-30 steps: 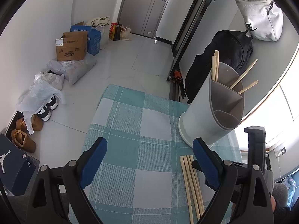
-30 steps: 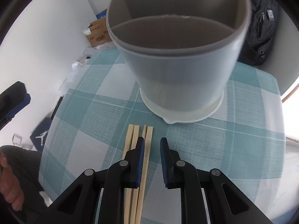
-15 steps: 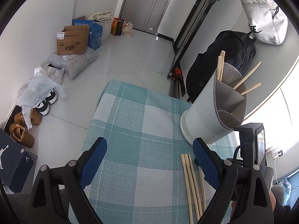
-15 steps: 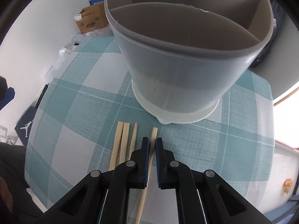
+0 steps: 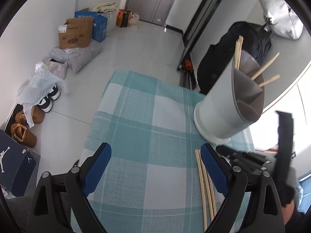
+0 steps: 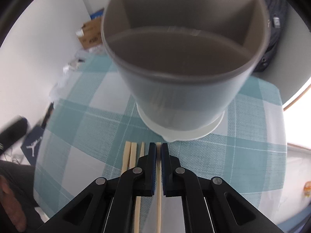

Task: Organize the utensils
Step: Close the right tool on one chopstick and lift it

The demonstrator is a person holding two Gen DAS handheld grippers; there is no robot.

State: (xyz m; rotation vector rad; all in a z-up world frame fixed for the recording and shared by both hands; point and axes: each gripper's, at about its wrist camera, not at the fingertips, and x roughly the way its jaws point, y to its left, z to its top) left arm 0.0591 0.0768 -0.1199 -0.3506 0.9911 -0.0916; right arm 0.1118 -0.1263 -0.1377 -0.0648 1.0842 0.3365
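Note:
A grey divided utensil holder (image 6: 184, 58) stands on the checked cloth, just beyond my right gripper (image 6: 158, 145). That gripper is shut on one wooden chopstick (image 6: 159, 174), which runs lengthwise between its blue pads. Three more loose chopsticks (image 6: 130, 157) lie side by side on the cloth just left of it. In the left wrist view, the holder (image 5: 229, 104) has several chopsticks (image 5: 238, 52) sticking out of its far compartment. My left gripper (image 5: 155, 147) hovers open over the cloth with nothing between its fingers; the loose chopsticks (image 5: 204, 178) lie by its right finger.
The teal checked cloth (image 5: 147, 116) covers a small table, with floor beyond its left and far edges. Cardboard boxes (image 5: 75, 33), bags and shoes (image 5: 25, 134) lie on the floor at the left. A black backpack (image 5: 233, 44) leans behind the holder.
My right gripper's jaws have closed onto one chopstick, now set apart from the other three, and the gripper has lifted slightly. The left gripper stays open in place.

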